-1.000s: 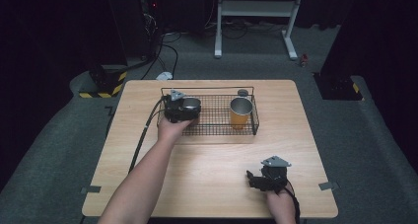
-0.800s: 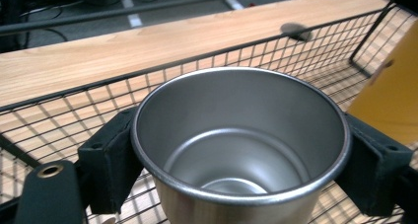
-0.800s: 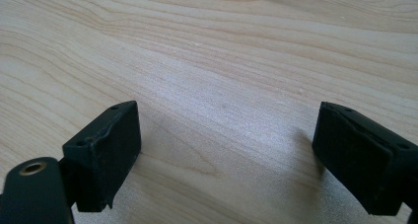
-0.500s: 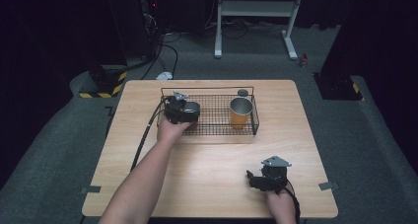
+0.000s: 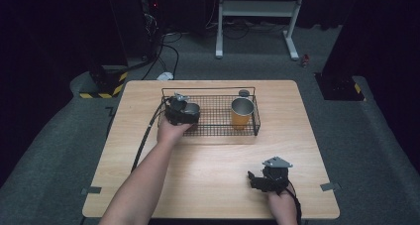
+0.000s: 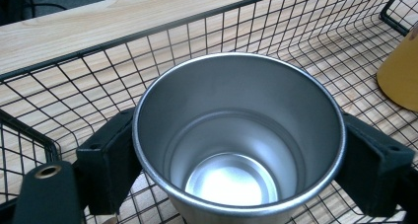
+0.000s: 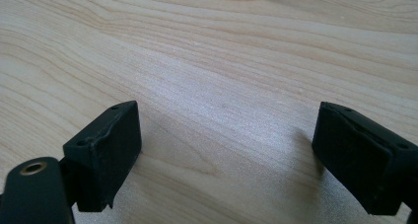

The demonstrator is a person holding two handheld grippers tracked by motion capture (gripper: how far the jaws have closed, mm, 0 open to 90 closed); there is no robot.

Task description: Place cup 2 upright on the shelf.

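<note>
Holding steel cup [image 6: 239,140] inside wire basket [image 6: 74,71]

On the wooden desk [image 5: 208,170] stand one black wire basket [image 5: 218,131], one silver steel cup [image 6: 239,140], one yellow-orange metal cup [image 5: 241,113], and one small dark round disc [image 5: 243,92].

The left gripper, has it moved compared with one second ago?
No. The left gripper keeps its place at the left end of the wire basket, fingers around the steel cup.
</note>
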